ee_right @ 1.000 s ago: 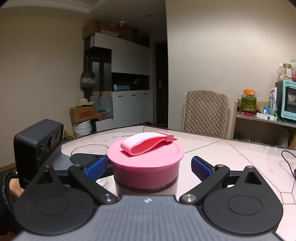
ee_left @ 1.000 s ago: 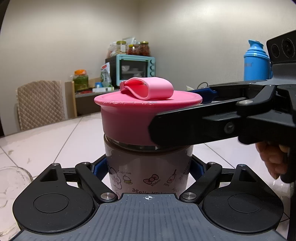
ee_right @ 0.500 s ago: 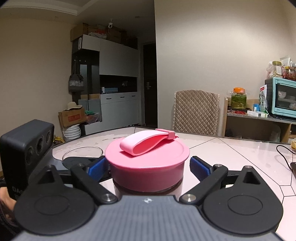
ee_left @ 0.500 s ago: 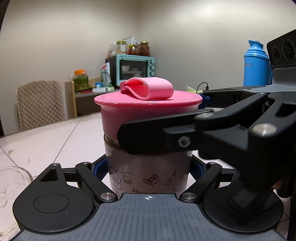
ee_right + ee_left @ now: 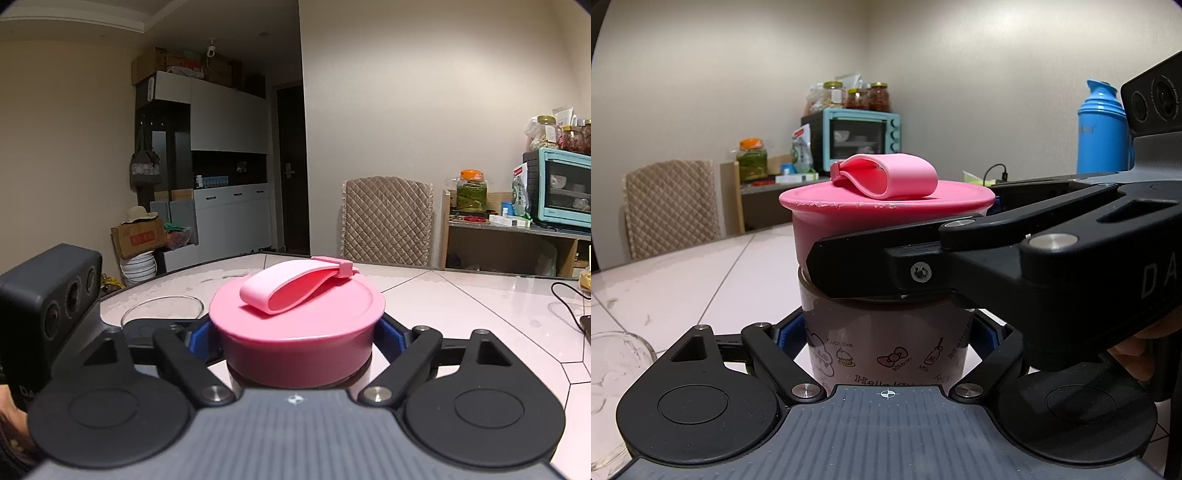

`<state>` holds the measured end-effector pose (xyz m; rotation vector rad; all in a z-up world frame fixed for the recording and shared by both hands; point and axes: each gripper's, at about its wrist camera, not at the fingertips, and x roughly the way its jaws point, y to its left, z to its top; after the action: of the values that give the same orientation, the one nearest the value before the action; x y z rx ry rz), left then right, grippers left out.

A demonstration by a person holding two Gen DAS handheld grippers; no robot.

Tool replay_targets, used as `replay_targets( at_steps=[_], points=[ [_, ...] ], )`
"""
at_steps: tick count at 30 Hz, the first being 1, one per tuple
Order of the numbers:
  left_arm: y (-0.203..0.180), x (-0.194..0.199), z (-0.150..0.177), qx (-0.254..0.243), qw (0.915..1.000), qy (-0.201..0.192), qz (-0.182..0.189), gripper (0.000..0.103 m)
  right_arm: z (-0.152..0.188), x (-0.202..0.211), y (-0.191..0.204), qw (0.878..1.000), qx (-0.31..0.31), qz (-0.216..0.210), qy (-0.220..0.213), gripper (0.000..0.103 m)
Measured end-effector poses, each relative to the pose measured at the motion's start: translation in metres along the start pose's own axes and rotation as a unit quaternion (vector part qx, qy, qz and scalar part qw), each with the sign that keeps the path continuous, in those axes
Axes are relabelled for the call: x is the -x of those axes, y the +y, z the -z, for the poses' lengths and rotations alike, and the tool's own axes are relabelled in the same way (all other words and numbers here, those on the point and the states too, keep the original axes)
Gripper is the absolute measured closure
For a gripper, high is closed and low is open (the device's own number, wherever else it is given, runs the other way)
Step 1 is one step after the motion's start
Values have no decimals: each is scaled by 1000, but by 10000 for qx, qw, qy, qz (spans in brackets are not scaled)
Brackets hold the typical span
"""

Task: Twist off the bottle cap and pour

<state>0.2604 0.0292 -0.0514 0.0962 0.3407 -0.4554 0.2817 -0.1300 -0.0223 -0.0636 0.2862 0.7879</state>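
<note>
- White tiled table (image 5: 683, 280) carries the bottle (image 5: 886, 343), which stands upright on it.
- Brown bottle body, printed with small drawings, sits between the blue pads of the left gripper (image 5: 886, 334); both pads press its sides, so this claw is clamped on the bottle.
- Pink cap (image 5: 299, 328) with a folded carry strap (image 5: 295, 286) is seated on the bottle top.
- Right gripper (image 5: 297, 334) is clamped on the cap, one blue pad (image 5: 389, 334) against each side of the rim.
- Clear glass bowl (image 5: 162, 310) rests on the table just beyond the left gripper body.
</note>
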Motion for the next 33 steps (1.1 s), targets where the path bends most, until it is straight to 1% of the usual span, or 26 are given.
replay_targets(
  at_steps=[12, 27, 33],
  points=[
    [0, 1, 0, 3, 10000, -1, 2, 13, -1, 0, -4, 9999, -8, -108, 4, 18],
    [0, 3, 1, 7, 10000, -1, 4, 13, -4, 0, -16, 9982, 166, -575, 9, 18],
    [0, 3, 2, 8, 10000, -1, 5, 13, -6, 0, -24, 9959, 253, -868, 30, 18]
  ],
)
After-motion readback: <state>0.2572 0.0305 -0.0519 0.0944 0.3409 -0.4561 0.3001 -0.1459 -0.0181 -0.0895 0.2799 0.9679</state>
